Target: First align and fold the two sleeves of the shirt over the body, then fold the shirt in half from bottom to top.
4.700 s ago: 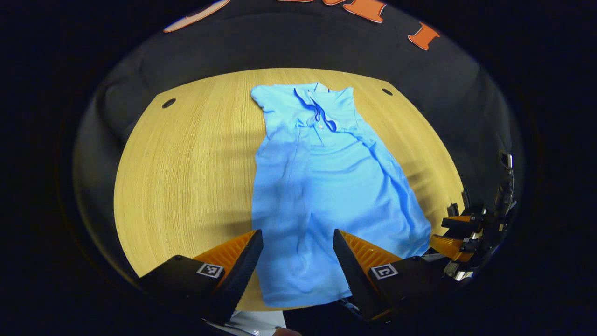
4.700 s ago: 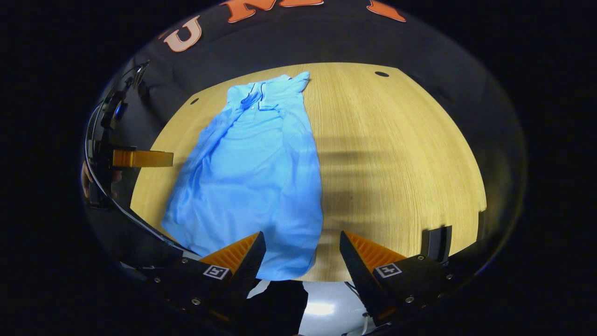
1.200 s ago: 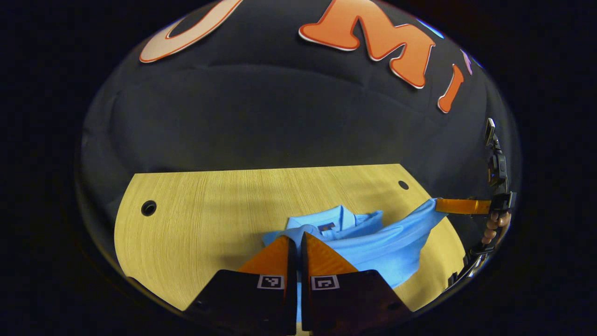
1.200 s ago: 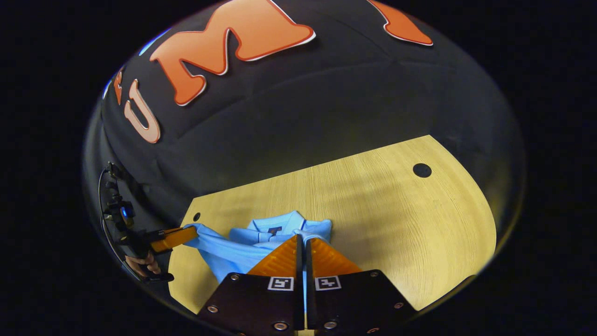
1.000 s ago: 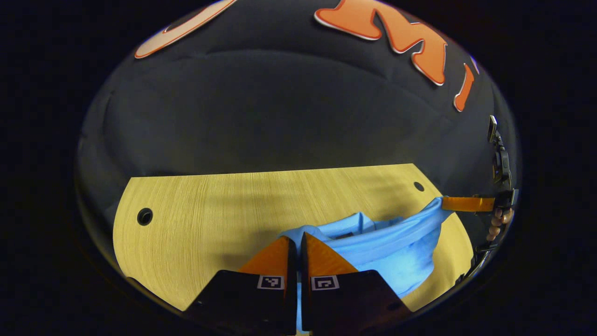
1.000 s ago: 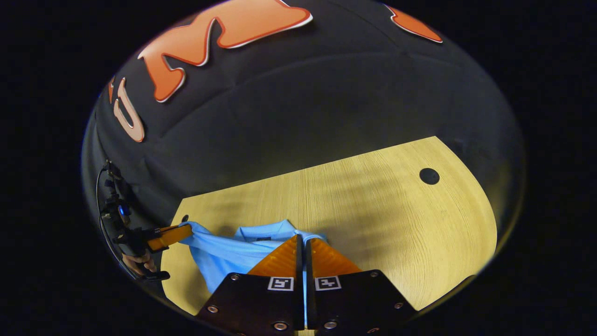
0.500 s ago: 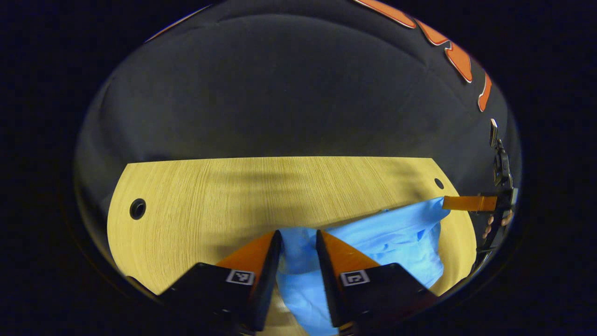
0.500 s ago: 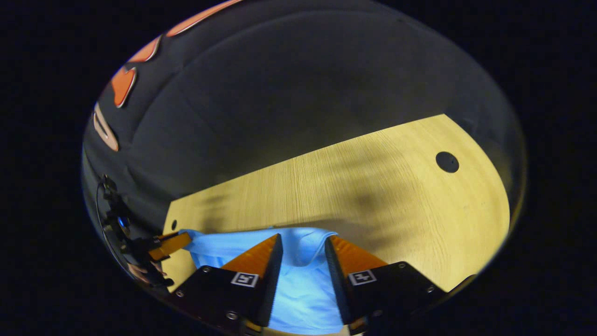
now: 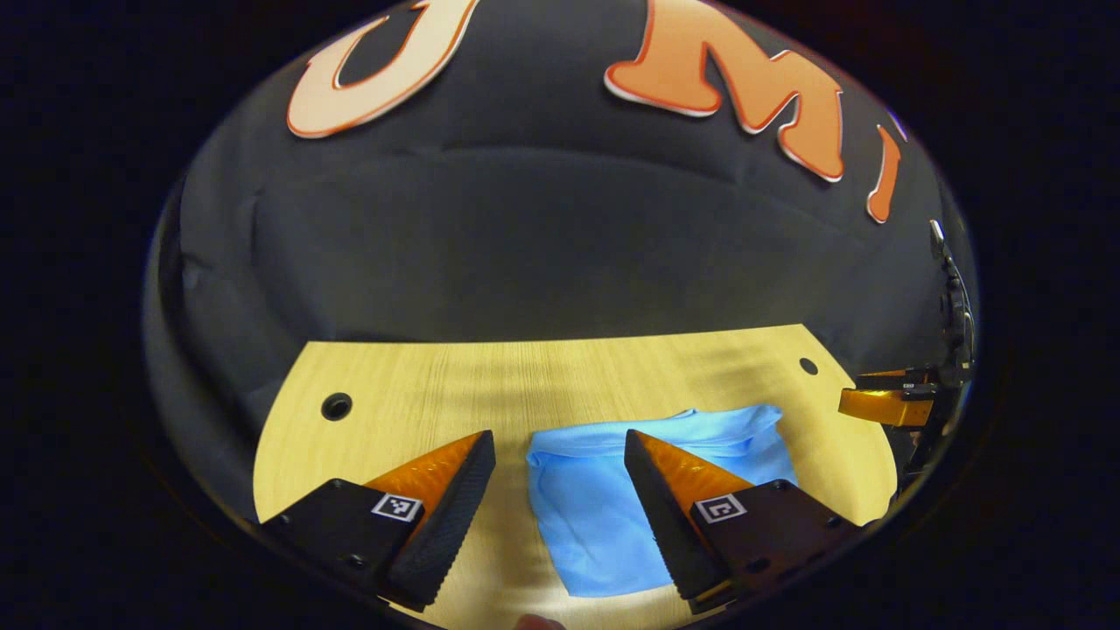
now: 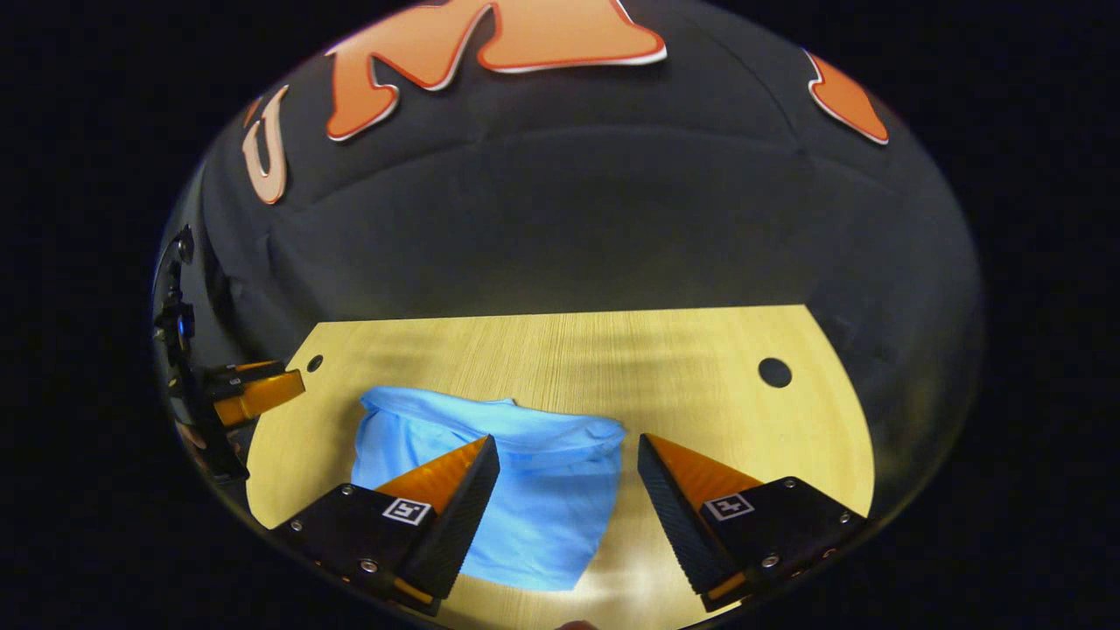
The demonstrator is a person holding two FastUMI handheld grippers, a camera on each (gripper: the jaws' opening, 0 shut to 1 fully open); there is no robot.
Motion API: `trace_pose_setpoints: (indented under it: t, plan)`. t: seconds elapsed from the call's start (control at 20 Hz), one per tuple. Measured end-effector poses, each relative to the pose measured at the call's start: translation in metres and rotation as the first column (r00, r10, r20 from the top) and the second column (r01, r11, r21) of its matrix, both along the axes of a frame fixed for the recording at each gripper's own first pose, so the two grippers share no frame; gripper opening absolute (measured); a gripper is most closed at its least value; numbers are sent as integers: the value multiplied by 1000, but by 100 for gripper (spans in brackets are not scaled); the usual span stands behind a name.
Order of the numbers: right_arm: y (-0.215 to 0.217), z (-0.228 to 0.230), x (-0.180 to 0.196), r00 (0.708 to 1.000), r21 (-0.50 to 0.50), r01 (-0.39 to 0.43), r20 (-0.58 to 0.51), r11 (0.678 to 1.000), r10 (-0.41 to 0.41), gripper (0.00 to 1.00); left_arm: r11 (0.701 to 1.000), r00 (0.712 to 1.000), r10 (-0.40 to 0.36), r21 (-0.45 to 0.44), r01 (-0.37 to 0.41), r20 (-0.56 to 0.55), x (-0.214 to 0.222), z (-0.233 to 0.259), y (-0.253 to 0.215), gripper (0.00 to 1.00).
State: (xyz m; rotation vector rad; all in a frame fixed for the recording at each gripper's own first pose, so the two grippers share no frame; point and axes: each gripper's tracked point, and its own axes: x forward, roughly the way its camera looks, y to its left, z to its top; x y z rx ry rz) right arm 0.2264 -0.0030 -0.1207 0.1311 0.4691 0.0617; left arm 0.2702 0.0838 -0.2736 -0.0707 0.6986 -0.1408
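The light-blue cotton shirt [image 9: 612, 499] was seen lying folded in a compact rectangle on the pale wooden table [image 9: 411, 411], with nothing gripping it. The left gripper [image 9: 557, 490] was held above the shirt's left edge with its fingers spread wide and empty; the right gripper [image 10: 567, 494] was held above the shirt's right edge, fingers likewise wide and empty. The bottom-to-top fold was judged to be laid down already, so the step in hand was taken to be the release and withdrawal. It would be done well if both grippers were lifted straight up from the shirt, so that no layer was snagged or dragged. The shirt's far edge looked slightly rumpled and might be pressed flat.
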Motion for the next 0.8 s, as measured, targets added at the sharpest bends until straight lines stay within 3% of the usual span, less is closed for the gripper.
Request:
trace_pose_setpoints:
  t: [0.25,0.4,0.55,0.8]
  plan:
    - [0,56,-63,986,-22,-19,164,1000,23,97,1000,985,4,12,-6,172,-58,86,-10,97]
    - [3,85,-102,962,-77,11,275,997,11,97,999,963,2,31,-10,271,-101,128,-21,97]
    - [9,105,-146,929,-122,35,371,992,13,97,997,933,15,62,-40,360,-145,165,-29,96]
    - [21,119,-206,878,-189,66,477,980,33,97,993,859,22,86,-77,512,-216,211,-34,99]
